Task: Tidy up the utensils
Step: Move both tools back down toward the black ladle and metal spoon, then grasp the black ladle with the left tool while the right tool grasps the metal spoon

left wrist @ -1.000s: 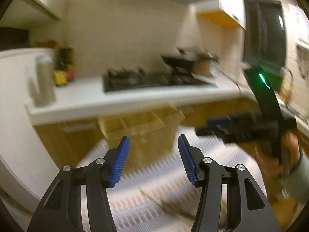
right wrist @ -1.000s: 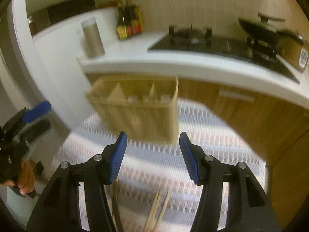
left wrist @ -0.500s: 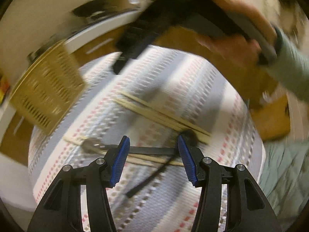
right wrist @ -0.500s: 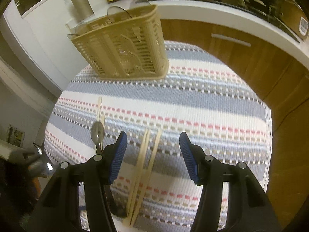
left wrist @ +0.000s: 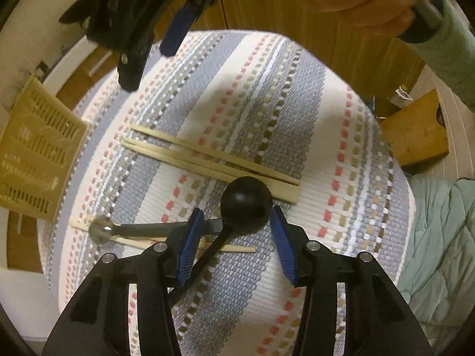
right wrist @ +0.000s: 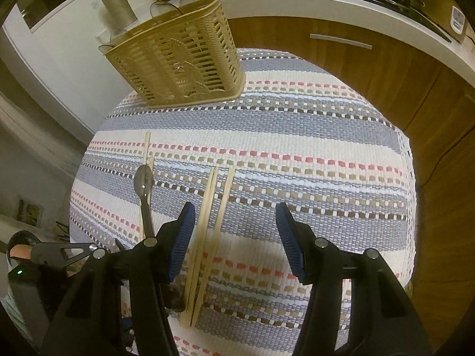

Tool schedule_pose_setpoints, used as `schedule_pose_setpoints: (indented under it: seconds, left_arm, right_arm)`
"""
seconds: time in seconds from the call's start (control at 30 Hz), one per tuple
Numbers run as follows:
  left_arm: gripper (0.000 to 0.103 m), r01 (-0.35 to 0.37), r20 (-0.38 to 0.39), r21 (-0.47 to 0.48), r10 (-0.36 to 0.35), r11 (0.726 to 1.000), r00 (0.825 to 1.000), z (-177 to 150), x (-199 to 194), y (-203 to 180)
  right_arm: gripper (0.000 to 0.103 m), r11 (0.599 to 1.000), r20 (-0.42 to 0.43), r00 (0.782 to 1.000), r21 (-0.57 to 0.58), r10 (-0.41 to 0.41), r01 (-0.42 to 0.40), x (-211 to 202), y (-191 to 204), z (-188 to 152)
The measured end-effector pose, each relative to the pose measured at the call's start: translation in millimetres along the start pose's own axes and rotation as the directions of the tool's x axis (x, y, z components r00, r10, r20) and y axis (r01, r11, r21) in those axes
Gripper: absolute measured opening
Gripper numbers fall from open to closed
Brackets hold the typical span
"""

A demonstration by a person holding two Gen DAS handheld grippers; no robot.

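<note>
On the striped cloth (left wrist: 267, 95) lie a black ladle (left wrist: 246, 204), a metal spoon (left wrist: 102, 231), and several wooden chopsticks (left wrist: 207, 157). My left gripper (left wrist: 236, 244) is open and low over the cloth, its blue pads on either side of the ladle's bowl, not closed on it. My right gripper (right wrist: 236, 241) is open above the chopsticks (right wrist: 216, 204); the spoon (right wrist: 144, 184) lies to its left. The tan slotted utensil basket (right wrist: 178, 56) stands at the cloth's far edge, and shows at the left in the left wrist view (left wrist: 35, 154).
The right gripper and the hand holding it hang over the cloth's far side in the left wrist view (left wrist: 139, 20). Wooden cabinet fronts (right wrist: 356, 59) and a white counter (right wrist: 326, 6) lie behind. A wooden block (left wrist: 415, 130) stands at the right.
Both grippers have tilted down from the kitchen view and dropped close to the cloth. The left one has come down around the ladle's bowl; the right one has neared the chopsticks.
</note>
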State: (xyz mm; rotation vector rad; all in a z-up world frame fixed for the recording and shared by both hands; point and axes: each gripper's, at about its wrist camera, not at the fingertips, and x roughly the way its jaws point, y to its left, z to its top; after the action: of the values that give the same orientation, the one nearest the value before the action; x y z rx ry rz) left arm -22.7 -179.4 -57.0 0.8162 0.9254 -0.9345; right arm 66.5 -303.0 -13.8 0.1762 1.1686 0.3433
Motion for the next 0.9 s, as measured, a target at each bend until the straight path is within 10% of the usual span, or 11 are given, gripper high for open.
schedule_pose_setpoints:
  seconds: [0.4,0.53,0.7,0.9]
  left_arm:
    - [0.002,0.217,0.13,-0.228,-0.191,0.949,0.973,-8.0,-10.1,48.8]
    - [0.0,0.26,0.201,-0.376,-0.196,0.889,0.96,-26.9,-20.8,85.4]
    - [0.0,0.326,0.284,-0.592,-0.188,0.737,0.94,-64.4,-27.1,137.6]
    - [0.001,0.216,0.21,-0.746,-0.085,0.63,0.974,-107.3,-23.9,174.5]
  right_arm:
    - [0.053,1.0,-0.026,1.0,0.014,0.018,-0.018,12.7,-2.7,-0.5]
    - [0.053,1.0,-0.045,0.999,0.014,0.024,-0.023,22.9,1.0,1.9]
    - [0.053,0.999,-0.077,0.996,0.0,0.039,-0.04,40.3,14.2,6.1]
    - [0.053,0.997,-0.119,0.991,-0.047,0.058,-0.064,61.9,45.6,12.6]
